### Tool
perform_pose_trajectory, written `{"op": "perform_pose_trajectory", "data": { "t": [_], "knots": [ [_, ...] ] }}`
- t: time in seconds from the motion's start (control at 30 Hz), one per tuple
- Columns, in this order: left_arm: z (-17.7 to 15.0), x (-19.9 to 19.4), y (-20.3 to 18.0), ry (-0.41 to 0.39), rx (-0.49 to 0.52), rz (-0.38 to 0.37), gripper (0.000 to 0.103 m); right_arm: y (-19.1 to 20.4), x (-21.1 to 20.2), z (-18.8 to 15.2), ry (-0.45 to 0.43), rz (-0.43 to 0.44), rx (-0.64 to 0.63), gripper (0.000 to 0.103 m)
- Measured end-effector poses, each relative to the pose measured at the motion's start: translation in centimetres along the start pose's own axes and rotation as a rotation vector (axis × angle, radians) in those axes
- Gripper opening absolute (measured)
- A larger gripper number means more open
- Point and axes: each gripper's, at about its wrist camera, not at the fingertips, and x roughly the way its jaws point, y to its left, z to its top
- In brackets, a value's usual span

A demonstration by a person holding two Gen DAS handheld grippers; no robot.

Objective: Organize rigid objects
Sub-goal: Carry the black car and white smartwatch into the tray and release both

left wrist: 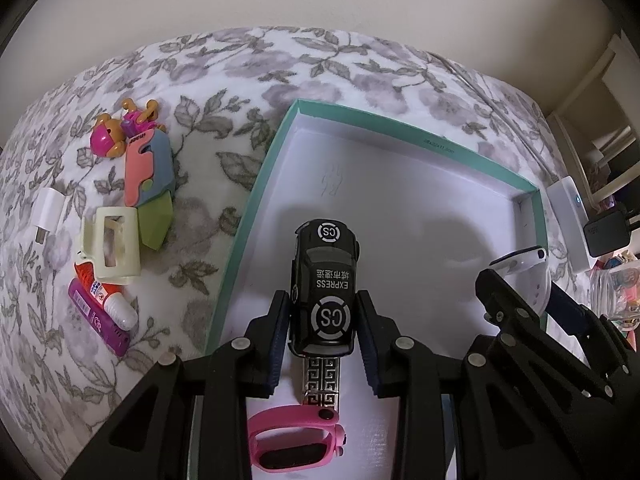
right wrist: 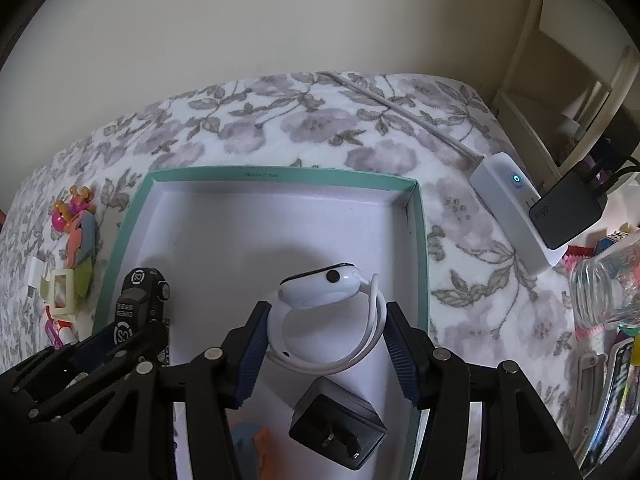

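A black toy car (left wrist: 324,272) marked "CS EXPRESS" sits between the pads of my left gripper (left wrist: 322,304), which is shut on its sides low inside the teal-rimmed white box (left wrist: 256,200). To its right, my right gripper (right wrist: 324,320) is shut on the looped band of a white smartwatch (right wrist: 320,288), also low inside the box (right wrist: 280,174). The left wrist view catches the watch (left wrist: 520,258) and the right gripper (left wrist: 524,286) at the right edge. The right wrist view has the car (right wrist: 140,292) at its left. Whether car or watch touches the box floor, I cannot tell.
In the box lie a pink band (left wrist: 296,436), a silver patterned piece (left wrist: 322,380) and a black plug charger (right wrist: 336,424). Left of it on the floral blanket are a pastel toy (left wrist: 148,168), a cream hair claw (left wrist: 112,244) and a purple tube (left wrist: 96,316). A white power strip (right wrist: 512,216) lies right.
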Motion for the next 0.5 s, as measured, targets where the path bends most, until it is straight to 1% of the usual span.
{"op": "perform_pose_trajectory", "data": {
  "t": [0.2, 0.4, 0.5],
  "knots": [
    [0.09, -0.1, 0.08, 0.002, -0.006, 0.002, 0.036, 0.11, 0.32, -0.07, 0.017, 0.0, -0.004, 0.06],
    [0.1, -0.34, 0.41, 0.006, -0.019, 0.003, 0.044, 0.05, 0.23, -0.03, 0.018, -0.003, -0.001, 0.06],
    [0.19, -0.63, 0.59, 0.004, -0.027, 0.001, 0.051, -0.03, 0.02, 0.06, 0.016, -0.011, -0.002, 0.061]
  ]
}}
